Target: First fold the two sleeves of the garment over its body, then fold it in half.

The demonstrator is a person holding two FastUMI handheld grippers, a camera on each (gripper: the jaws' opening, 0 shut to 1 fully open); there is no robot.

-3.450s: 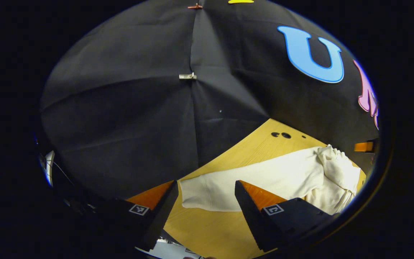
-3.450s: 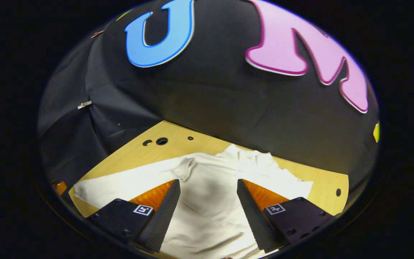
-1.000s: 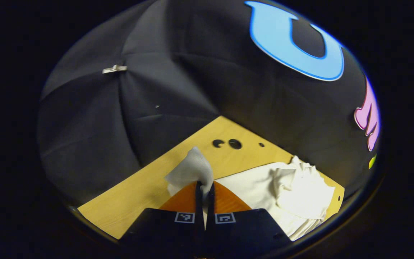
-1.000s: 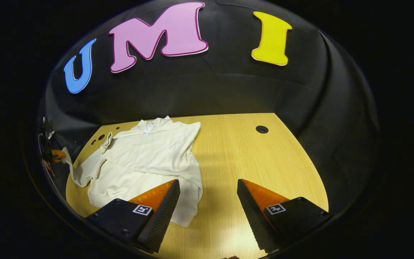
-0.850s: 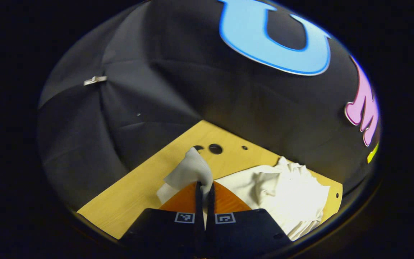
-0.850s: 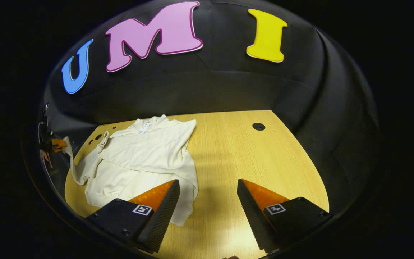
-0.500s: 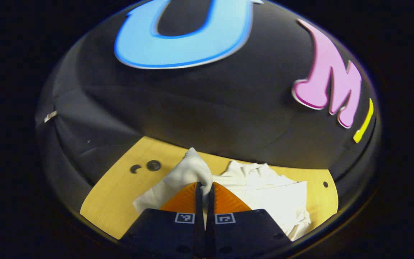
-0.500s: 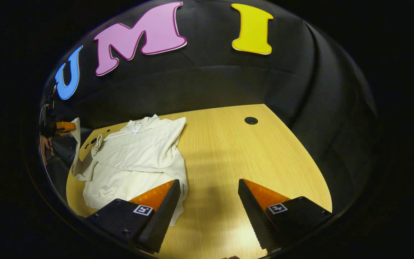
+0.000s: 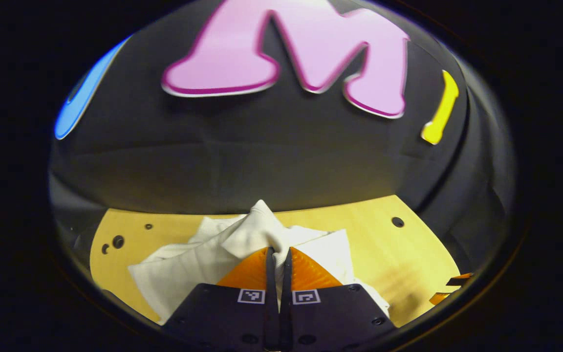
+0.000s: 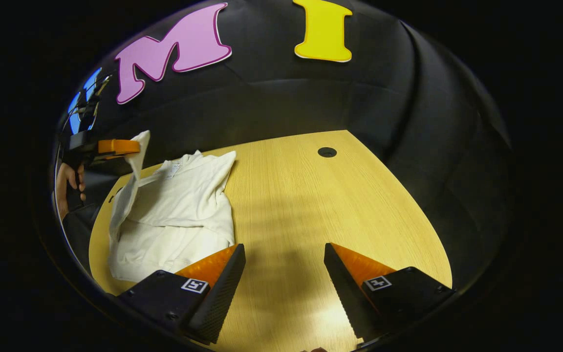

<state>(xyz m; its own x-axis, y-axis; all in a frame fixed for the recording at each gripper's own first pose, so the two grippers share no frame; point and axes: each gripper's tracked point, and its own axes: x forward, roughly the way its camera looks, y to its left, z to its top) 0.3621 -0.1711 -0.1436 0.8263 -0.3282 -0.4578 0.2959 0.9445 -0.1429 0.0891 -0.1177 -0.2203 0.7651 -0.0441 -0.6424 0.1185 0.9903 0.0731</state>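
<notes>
Wooden worktop (image 10: 340,205) inside black cloth walls, its right half bare.

The cream garment (image 10: 174,215) lies at the worktop's left edge. The left hand-held gripper (image 9: 277,254) is clamped on a sleeve (image 9: 257,234), lifted above the body; a hand (image 10: 66,188) holds it. The right hand-held gripper (image 10: 284,274) hovers with fingers apart over bare wood, just beside the garment's hem.

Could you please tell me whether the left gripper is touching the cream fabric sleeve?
Touching. The left gripper view shows the left gripper with its orange fingers closed on the cream fabric sleeve; the right gripper view shows that sleeve hanging lifted from it.
</notes>
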